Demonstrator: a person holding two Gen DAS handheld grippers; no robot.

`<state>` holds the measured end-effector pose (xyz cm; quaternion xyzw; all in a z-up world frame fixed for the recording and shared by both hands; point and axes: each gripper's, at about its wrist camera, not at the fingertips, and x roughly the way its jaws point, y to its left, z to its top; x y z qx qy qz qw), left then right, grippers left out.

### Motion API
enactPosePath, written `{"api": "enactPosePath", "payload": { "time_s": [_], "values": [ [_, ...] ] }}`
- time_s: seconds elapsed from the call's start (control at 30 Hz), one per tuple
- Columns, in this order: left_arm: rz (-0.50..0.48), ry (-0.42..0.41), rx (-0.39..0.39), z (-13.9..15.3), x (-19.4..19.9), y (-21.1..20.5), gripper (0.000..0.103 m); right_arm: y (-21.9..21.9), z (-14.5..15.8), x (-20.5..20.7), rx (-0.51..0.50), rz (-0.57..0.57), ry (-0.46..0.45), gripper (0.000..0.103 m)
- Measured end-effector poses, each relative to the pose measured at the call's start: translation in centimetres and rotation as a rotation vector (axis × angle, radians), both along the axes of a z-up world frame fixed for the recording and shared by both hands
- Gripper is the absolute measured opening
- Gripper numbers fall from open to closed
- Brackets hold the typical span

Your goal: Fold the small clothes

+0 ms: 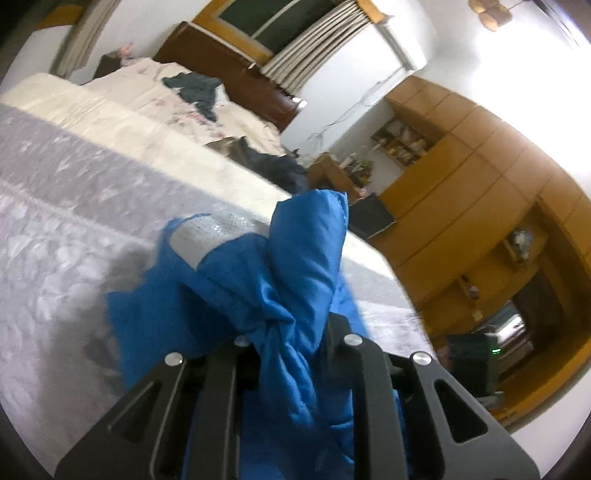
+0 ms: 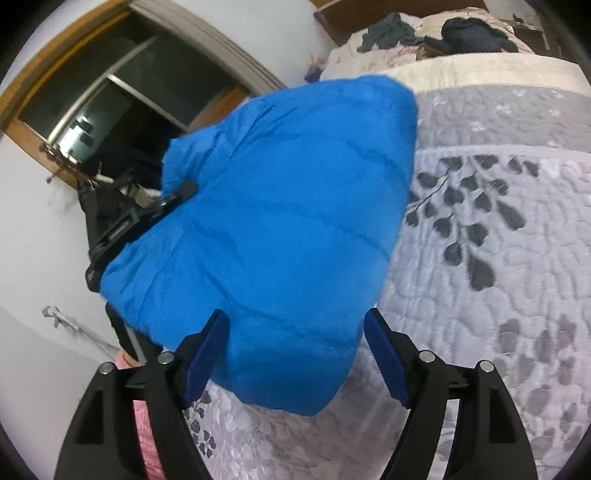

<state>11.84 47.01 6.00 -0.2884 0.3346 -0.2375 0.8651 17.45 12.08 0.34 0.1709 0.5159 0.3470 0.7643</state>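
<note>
A puffy blue jacket [image 2: 280, 206] hangs lifted over the grey leaf-patterned quilt [image 2: 480, 258] on the bed. In the left wrist view the blue jacket [image 1: 288, 295] is bunched and twisted between the fingers of my left gripper [image 1: 291, 343], which is shut on it; the fabric hides the fingertips. A grey reflective patch [image 1: 199, 236] shows on the jacket. In the right wrist view my left gripper [image 2: 177, 194] is clamped on the jacket's left edge. My right gripper [image 2: 295, 314] is open, its blue pads [image 2: 207, 354] wide apart on either side of the jacket's lower end.
Dark clothes [image 2: 469, 33] lie in heaps at the far end of the bed by a brown headboard [image 1: 229, 70]. Wooden cabinets [image 1: 480, 192] line the wall beyond the bed's edge. A dark window [image 2: 110, 110] is on the left. Something pink [image 2: 144, 424] shows under my right gripper.
</note>
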Motion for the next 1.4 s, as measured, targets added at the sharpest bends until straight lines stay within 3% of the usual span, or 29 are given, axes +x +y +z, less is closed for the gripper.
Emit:
{"api": "enactPosePath", "payload": {
  "time_s": [0.2, 0.43, 0.5, 0.57, 0.73, 0.83, 0.93, 1.07, 1.17, 1.3, 1.4],
  "values": [
    [0.006, 0.048, 0.044, -3.5, 0.8, 2.4, 0.020, 2.6, -1.8, 0.2, -0.075, 0.002, 0.043, 0.081],
    [0.038, 0.080, 0.074, -4.2, 0.9, 3.1, 0.036, 4.1, -3.3, 0.2, -0.131, -0.011, 0.051, 0.082],
    [0.066, 0.099, 0.081, -3.6, 0.1, 3.6, 0.040, 4.1, -3.5, 0.3, -0.121, -0.006, 0.062, 0.082],
    [0.115, 0.094, 0.149, -1.8, -1.5, 3.9, 0.043, 4.0, -3.3, 0.2, -0.117, 0.000, 0.052, 0.082],
    [0.137, 0.021, 0.215, 1.9, -7.8, 3.5, 0.051, 2.3, -2.1, 0.2, -0.082, -0.001, 0.050, 0.082],
    [0.127, -0.029, 0.265, 3.6, -10.7, 1.8, 0.064, 1.6, -1.7, -0.4, -0.056, 0.003, 0.056, 0.082],
    [0.095, -0.030, 0.313, 4.0, -11.6, -0.4, 0.069, 1.1, -1.5, -1.2, -0.049, 0.007, 0.054, 0.082],
    [0.089, 0.032, 0.399, 3.0, -10.8, -2.4, 0.070, 0.7, -2.1, -1.9, -0.039, 0.012, 0.063, 0.082],
    [0.088, 0.087, 0.365, 1.6, -9.9, -2.0, 0.069, 1.2, -2.1, -1.4, -0.042, 0.016, 0.067, 0.082],
    [0.062, 0.075, 0.299, 1.2, -9.9, -1.4, 0.028, 1.8, -1.9, -1.3, -0.053, 0.019, 0.061, 0.082],
    [0.048, 0.062, 0.228, 1.7, -10.4, -0.5, 0.016, 1.8, -1.7, -1.1, -0.048, 0.020, 0.065, 0.082]
  ]
}}
